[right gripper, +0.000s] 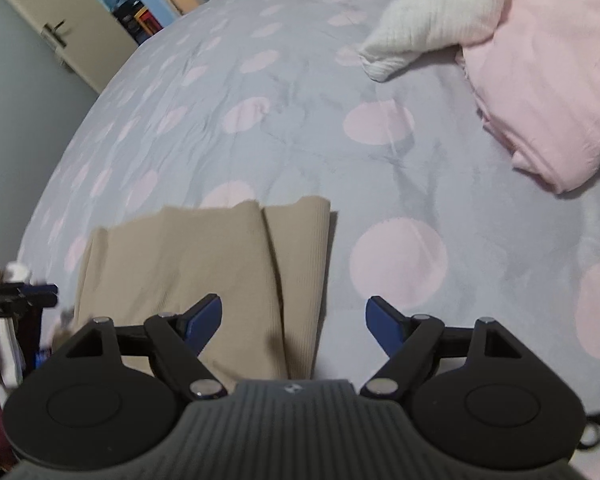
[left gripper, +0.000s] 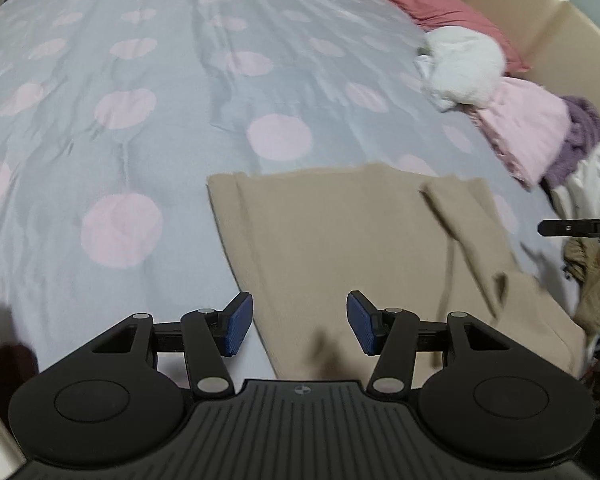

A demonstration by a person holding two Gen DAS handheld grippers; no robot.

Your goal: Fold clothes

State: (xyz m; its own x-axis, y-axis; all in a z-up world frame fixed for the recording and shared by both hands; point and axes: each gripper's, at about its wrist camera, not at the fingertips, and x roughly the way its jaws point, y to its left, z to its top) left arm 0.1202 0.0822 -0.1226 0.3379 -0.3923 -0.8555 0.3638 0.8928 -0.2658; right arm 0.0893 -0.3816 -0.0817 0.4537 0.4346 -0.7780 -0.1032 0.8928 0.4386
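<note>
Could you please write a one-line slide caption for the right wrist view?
Open right gripper above a partly folded beige garment on a dotted duvet.

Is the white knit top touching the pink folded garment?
Touching. In the right wrist view the white knit top lies over the edge of the pink folded garment, with no bedspread between them.

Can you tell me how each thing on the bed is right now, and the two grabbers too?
Beige garment: lying flat, partly folded.
White knit garment: crumpled.
Pink garment: folded.
Purple knit garment: bunched.
Left gripper: open, empty.
Right gripper: open, empty.
Door: open.
</note>
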